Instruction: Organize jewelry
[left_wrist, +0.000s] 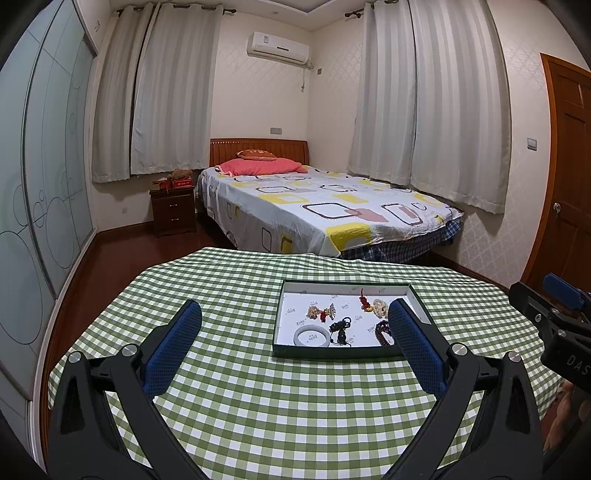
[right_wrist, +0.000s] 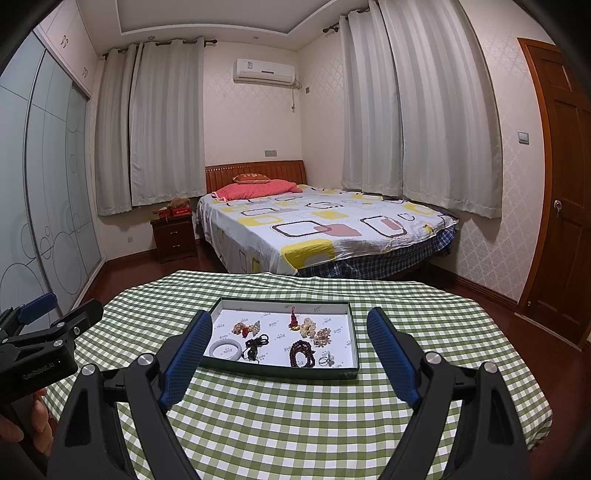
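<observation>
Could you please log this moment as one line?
left claw: open, empty | right claw: open, empty | jewelry: in tray

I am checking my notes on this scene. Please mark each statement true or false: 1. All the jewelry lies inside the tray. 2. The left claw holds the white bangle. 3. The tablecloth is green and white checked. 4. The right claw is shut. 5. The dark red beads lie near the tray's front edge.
1. True: all visible jewelry is in the tray.
2. False: the left claw is open and empty; the white bangle lies in the tray.
3. True: the tablecloth is checked.
4. False: the right claw is open.
5. True: the dark red beads lie there.
</observation>
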